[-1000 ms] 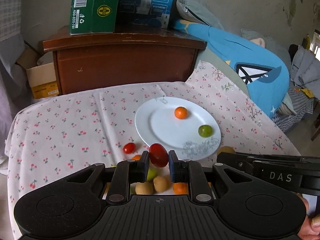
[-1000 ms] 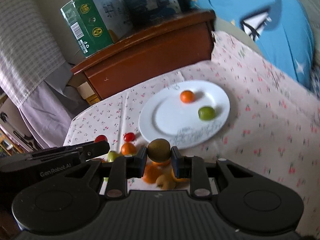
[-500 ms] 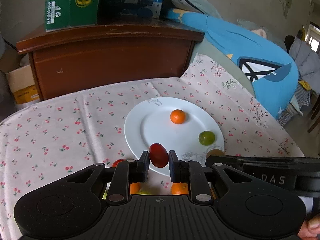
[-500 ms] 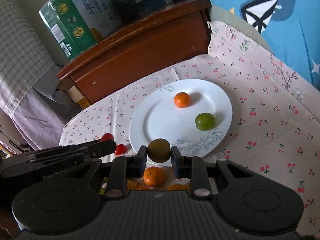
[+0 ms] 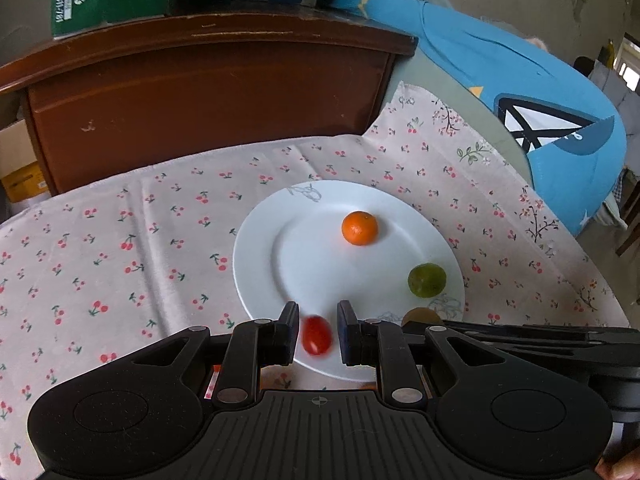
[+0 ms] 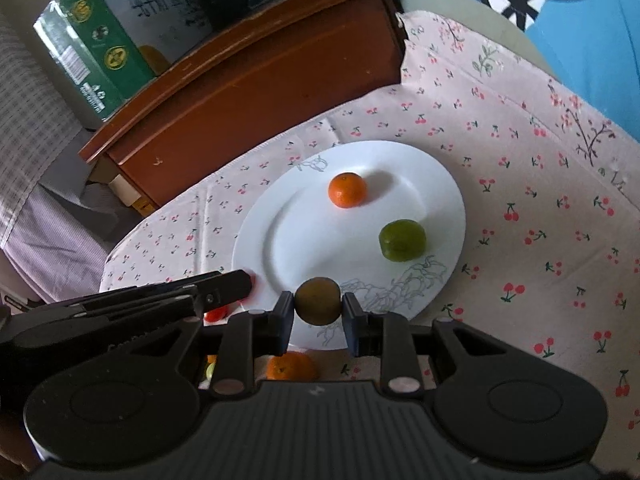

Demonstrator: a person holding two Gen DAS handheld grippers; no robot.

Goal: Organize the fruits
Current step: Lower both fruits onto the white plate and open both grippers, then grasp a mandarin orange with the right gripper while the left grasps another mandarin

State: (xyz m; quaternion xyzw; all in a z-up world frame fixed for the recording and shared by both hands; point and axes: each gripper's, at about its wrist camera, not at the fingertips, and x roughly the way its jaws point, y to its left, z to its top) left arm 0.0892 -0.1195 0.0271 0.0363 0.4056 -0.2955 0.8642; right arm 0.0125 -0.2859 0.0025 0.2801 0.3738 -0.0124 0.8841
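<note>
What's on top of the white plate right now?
On the white plate sit an orange mandarin and a green fruit. Both grippers hide part of its near rim, so whether the red tomato between the left gripper's fingers touches it is unclear.

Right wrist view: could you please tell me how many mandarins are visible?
2. One mandarin lies on the white plate; a second mandarin sits on the tablecloth, partly behind the right gripper. Others may be hidden beneath it.

Hidden and blurred items
Tomato motion-blurred, contact with pads unclear; gripper bodies hide most of orange and other loose fruit.
</note>
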